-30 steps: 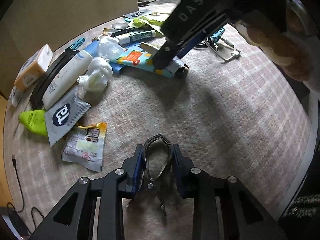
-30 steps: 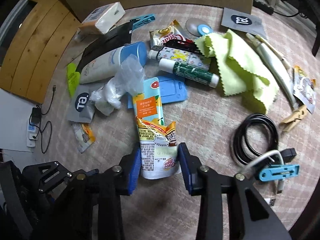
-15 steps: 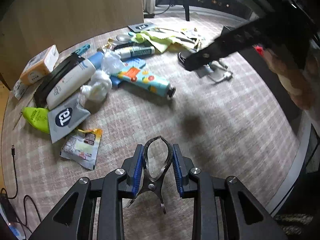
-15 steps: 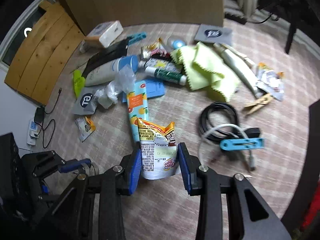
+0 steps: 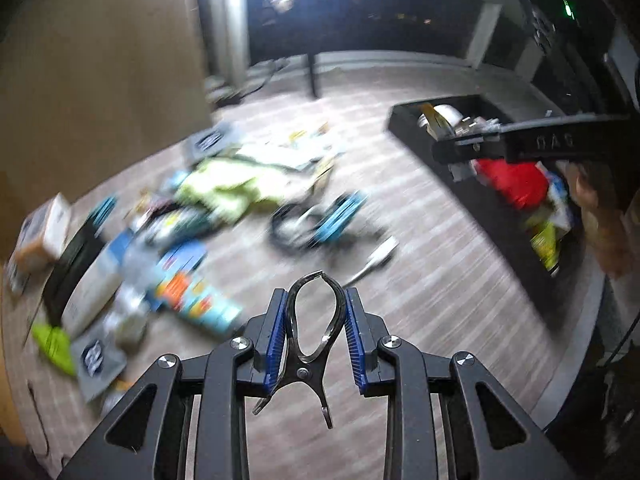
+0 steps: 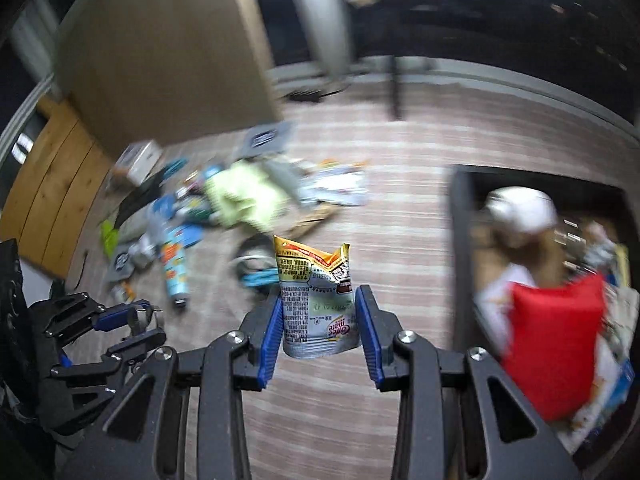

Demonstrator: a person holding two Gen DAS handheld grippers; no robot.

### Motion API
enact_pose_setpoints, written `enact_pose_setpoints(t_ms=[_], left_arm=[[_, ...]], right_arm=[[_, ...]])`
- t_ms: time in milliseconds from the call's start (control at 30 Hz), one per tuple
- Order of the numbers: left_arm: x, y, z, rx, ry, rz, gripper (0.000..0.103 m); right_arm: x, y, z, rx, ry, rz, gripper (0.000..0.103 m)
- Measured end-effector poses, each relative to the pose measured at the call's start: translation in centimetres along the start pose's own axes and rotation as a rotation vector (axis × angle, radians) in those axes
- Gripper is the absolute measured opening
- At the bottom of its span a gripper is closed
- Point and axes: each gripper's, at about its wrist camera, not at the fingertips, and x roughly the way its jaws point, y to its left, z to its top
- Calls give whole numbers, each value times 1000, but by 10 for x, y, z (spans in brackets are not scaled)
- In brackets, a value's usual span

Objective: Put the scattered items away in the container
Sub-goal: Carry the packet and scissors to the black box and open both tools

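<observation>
My left gripper [image 5: 315,320] is shut on a dark metal spring clamp [image 5: 314,332], its loop squeezed between the blue pads. My right gripper [image 6: 318,312] is shut on a printed creamer sachet [image 6: 316,304] that stands upright between its pads. A black container [image 6: 460,240] lies to the right on the carpet, holding a red item [image 6: 556,344], a white round item [image 6: 520,208] and several packets. In the left wrist view the right gripper [image 5: 520,144] reaches over the container [image 5: 480,196]. The left gripper [image 6: 128,320] shows at lower left in the right wrist view.
Scattered items stay in a blurred pile to the left: a yellow-green cloth [image 5: 228,188], a colourful tube [image 5: 196,304], a white bottle [image 5: 92,284], a black cable coil with a blue clip [image 5: 320,220] and grey pouches [image 5: 96,360]. A brown panel [image 5: 100,80] stands behind.
Both grippers have risen and swung right, away from the pile. The black container has come into view on the right. Each still holds its item.
</observation>
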Motion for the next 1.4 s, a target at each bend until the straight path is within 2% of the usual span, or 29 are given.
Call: enact_pose_setpoints(t_ms=[300,533,700,767,800,833,967,1133,1400], left_arm=[[24,-113,67,124,-34,-175,26],[33,-197,78,240,-11,-283,26],[36,-243,79,293,0,-309,27],[38,-254,80,298,8,-293,43],[38,-256,80,294,8,-289,53],[36,-255,80,288,0,-284,52],[33,-244,80,276,-15,-247,52],[31,-212,82,203,-22,-219,52],[25,-138,71,50,-28,-113,52]], right_arm=[[-59,-134,-35,238,-70,-166,35],[-93,-213,-65,392,-99,-271,35],[-102,-239,-74,432,-105,-310,37],[-103,-242,-75,431,-109,-301,46],[-102,-243,-74,430,-106,-298,63],[-102,-243,-73,431,-105,-303,73],[-104,-233,-67,402,-133,-293,73],[-100,-215,-56,369,-136,-274,73],[-84,-167,-32,261,-138,-208,73]])
